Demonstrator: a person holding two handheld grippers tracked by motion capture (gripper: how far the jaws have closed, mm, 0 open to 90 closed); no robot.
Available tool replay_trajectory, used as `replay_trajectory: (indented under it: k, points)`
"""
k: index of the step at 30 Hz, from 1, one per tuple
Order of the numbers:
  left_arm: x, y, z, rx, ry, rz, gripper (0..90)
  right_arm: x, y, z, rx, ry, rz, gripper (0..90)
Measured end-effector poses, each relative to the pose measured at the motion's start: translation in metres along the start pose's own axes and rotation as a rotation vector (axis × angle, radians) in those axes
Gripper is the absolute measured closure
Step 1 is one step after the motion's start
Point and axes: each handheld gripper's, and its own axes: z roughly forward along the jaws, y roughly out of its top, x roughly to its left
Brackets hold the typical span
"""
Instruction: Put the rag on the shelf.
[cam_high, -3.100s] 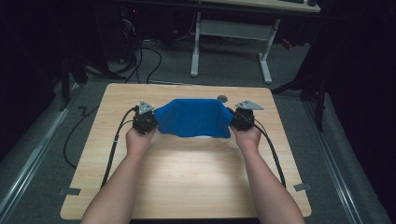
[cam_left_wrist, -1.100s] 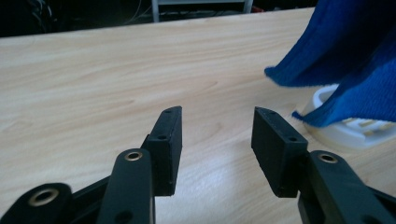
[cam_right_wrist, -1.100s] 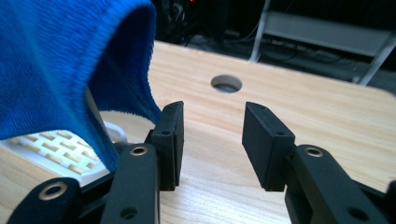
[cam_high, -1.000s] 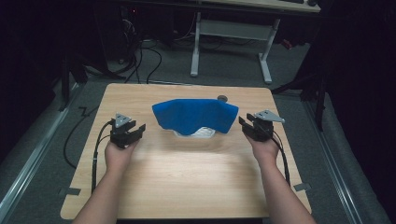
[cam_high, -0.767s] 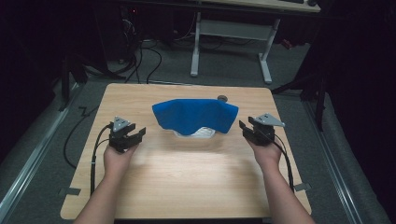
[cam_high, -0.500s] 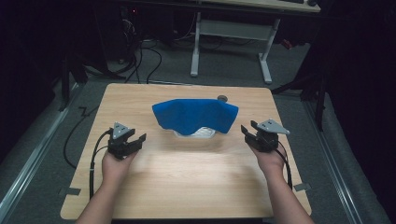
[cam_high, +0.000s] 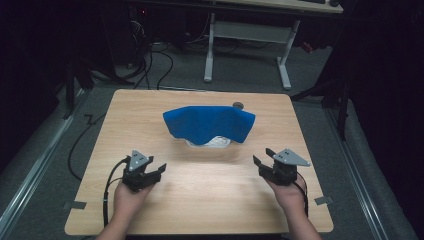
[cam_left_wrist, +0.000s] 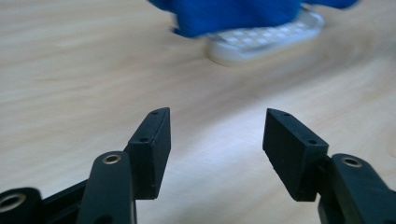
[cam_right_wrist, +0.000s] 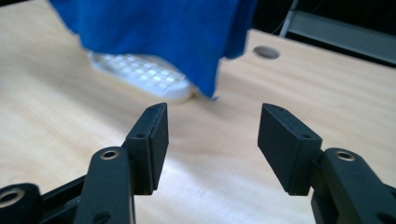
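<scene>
The left tongs (cam_high: 150, 172) sit low over the near left part of the wooden surface (cam_high: 200, 200), held in the person's left hand (cam_high: 127, 197), whose forearm comes up from the bottom edge. They angle forward and inward toward the middle. In the left gripper view the two black jaws stand wide apart with bare wood between them, released and holding nothing. A black cable (cam_high: 107, 187) loops from them back along the wrist.

The right tongs (cam_high: 263, 161) mirror that pose at the near right, gripped by the right hand (cam_high: 290, 192) and turned inward. In the right gripper view their jaws are likewise spread wide, with nothing gripped and only wood between them.

Well ahead of both tongs, near the middle of the surface, a blue cloth (cam_high: 209, 123) is draped over a white perforated object (cam_high: 210, 142), whose near edge shows below the cloth's hem. Neither tongs touches the cloth. A small round hole (cam_high: 238, 105) lies in the surface just behind the cloth's right end.
</scene>
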Motion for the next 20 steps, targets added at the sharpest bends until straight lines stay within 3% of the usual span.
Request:
replay_trajectory:
  k: [1, 6, 8, 9, 10, 14, 18, 20]
  points:
    - [0.000, 0.000, 0.000, 0.000, 0.000, 0.000, 41.9, 0.000, 0.000, 0.000, 0.000, 0.000, 0.000, 43.2]
    - [-0.046, -0.012, 0.010, 0.056, -0.096, -0.008, 41.6, 0.022, -0.018, -0.001, 0.039, 0.030, -0.007, 40.3]
    - [-0.065, -0.017, 0.014, 0.093, -0.143, 0.030, 42.1, 0.031, -0.029, -0.002, 0.045, 0.031, 0.002, 40.2]
    - [-0.071, -0.018, 0.015, 0.101, -0.146, 0.062, 41.6, 0.036, -0.034, -0.002, 0.055, 0.025, -0.006, 40.2]
    - [-0.079, -0.019, 0.017, 0.112, -0.150, 0.102, 40.9, 0.045, -0.043, 0.000, 0.080, 0.049, -0.043, 41.0]
    - [-0.084, -0.016, 0.022, 0.117, -0.181, 0.121, 40.5, 0.049, -0.044, 0.006, 0.100, 0.084, -0.081, 40.9]
    - [-0.074, -0.016, 0.021, 0.111, -0.171, 0.075, 40.5, 0.045, -0.045, 0.009, 0.104, 0.091, -0.057, 40.7]
    - [-0.072, -0.017, 0.021, 0.113, -0.165, 0.075, 40.5, 0.045, -0.045, 0.009, 0.106, 0.092, -0.055, 40.8]
